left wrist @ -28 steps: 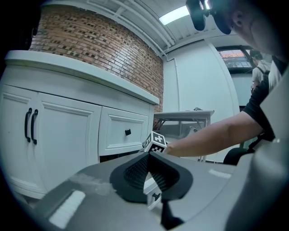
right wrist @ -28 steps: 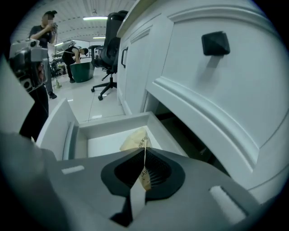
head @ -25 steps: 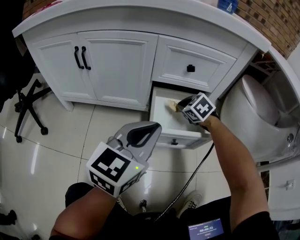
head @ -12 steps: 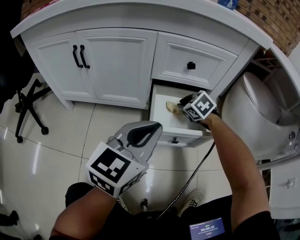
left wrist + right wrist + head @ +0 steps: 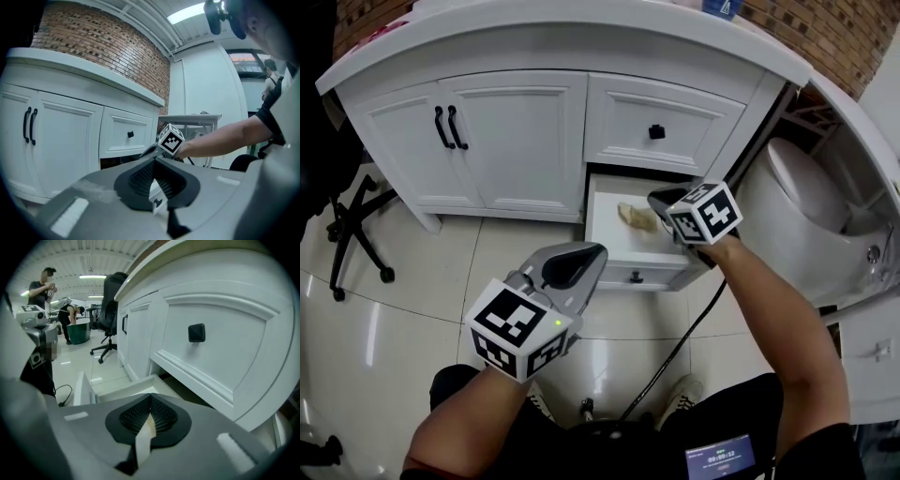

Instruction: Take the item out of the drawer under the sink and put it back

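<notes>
The item [image 5: 637, 217] is inside the pulled-out drawer [image 5: 630, 273].

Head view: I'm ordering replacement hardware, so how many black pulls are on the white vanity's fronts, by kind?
Bar handles: 2, side by side on the two doors.
Knobs: 2, the shut upper drawer's knob and the open lower drawer's knob.
Total: 4.
</notes>
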Available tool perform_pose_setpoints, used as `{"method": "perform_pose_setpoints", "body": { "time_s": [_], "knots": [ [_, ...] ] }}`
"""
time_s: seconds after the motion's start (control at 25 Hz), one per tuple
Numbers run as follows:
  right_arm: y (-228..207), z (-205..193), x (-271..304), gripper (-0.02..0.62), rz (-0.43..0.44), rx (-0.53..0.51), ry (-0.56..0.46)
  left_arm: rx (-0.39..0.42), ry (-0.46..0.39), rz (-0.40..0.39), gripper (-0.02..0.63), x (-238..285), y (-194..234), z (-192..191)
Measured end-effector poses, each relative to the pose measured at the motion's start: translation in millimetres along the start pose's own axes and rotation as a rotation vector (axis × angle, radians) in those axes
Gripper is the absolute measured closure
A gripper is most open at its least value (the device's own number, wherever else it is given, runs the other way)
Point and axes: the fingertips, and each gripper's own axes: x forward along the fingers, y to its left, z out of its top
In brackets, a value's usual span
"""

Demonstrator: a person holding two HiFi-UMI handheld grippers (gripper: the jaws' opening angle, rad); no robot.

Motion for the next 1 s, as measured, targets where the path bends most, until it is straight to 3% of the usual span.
{"method": "perform_pose_setpoints", "body": {
  "time_s": [0.24, 0.52, 1.0],
  "knots": [
    [13, 6, -29, 0.588, 0.003, 0.043, -0.057, 0.014, 0.002, 0.005, 0.601, 0, -5, 0],
    [42, 0, -79, 0.588, 0.063, 0.271, -0.167, 0.032, 0.014, 0.006, 0.601, 1, -8, -4],
    [85, 23, -169, 0.588, 0.075, 0.306, -0.384, 0.041, -0.01, 0.0, 0.601, -3, -12, 2]
  ]
}}
